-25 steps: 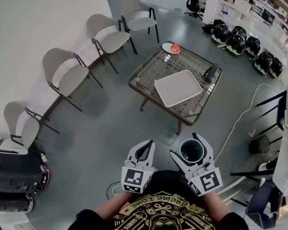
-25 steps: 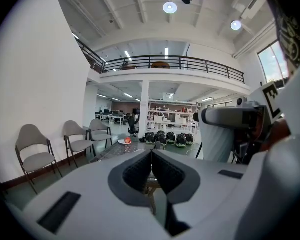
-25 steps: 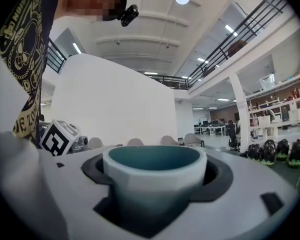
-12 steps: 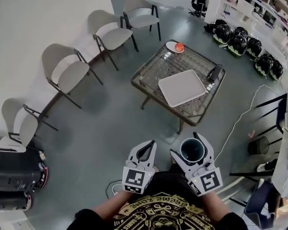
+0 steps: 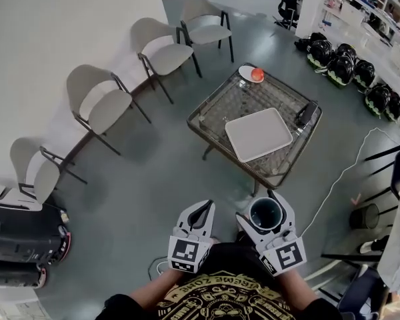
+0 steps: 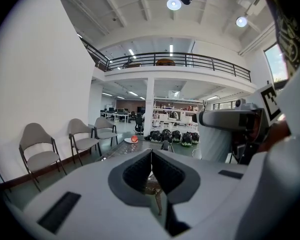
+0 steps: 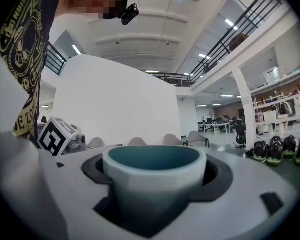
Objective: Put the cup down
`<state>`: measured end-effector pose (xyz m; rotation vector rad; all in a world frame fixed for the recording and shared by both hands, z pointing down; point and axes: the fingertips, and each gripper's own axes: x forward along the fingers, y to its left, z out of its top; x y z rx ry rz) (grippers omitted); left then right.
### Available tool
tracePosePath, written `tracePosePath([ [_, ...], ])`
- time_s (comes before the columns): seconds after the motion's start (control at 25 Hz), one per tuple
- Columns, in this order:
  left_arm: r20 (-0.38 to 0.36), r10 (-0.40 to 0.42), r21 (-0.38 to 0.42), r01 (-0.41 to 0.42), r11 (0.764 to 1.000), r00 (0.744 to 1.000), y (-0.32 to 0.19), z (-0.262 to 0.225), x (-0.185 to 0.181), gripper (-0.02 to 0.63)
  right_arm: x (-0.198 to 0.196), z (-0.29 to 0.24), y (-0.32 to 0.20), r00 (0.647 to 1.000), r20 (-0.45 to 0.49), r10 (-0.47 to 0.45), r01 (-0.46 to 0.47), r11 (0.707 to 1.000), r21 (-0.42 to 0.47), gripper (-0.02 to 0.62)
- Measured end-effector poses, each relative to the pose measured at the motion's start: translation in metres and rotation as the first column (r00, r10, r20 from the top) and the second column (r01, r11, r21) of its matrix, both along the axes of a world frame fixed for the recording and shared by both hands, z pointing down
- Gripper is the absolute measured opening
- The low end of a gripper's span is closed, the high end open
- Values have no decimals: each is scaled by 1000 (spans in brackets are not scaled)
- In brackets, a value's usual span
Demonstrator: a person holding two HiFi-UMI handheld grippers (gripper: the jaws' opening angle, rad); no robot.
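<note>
A white cup with a teal inside (image 5: 266, 213) (image 7: 155, 171) stands upright between the jaws of my right gripper (image 5: 265, 209), which is shut on it; the dark pads press its sides. I hold it close to my body, above the floor and short of the glass table (image 5: 218, 99). My left gripper (image 5: 201, 212) is beside it on the left, shut and empty; in the left gripper view its dark pads (image 6: 140, 170) meet with nothing between them. A white tray (image 5: 263, 134) lies on the table.
On the table's far corner a small plate (image 5: 248, 73) carries a red-orange fruit (image 5: 257, 75), and a dark object (image 5: 307, 114) lies at the right edge. Several grey chairs (image 5: 100, 104) line the wall at left. Helmets (image 5: 338, 62) sit on the floor beyond.
The table and chairs have shifted slightly right and down in the head view as the person moves. Both grippers keep their places near the body, the cup still held.
</note>
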<state>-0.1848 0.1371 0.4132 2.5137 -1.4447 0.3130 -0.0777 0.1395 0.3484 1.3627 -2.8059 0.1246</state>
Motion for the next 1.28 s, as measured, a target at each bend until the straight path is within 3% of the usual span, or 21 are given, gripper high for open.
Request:
tracePosePath([
  [0.6, 33, -68, -22, 68, 997, 997, -59, 3, 46, 9, 47, 4, -67, 997, 7, -78, 78, 997, 13, 390],
  [1.0, 61, -124, -15, 125, 992, 990, -84, 2, 70, 9, 66, 8, -89, 987, 19, -159, 158, 987, 41, 390],
  [1.28, 71, -129, -15, 131, 991, 989, -97, 3, 91, 9, 86, 13, -102, 986, 18, -166, 165, 985, 41, 390],
])
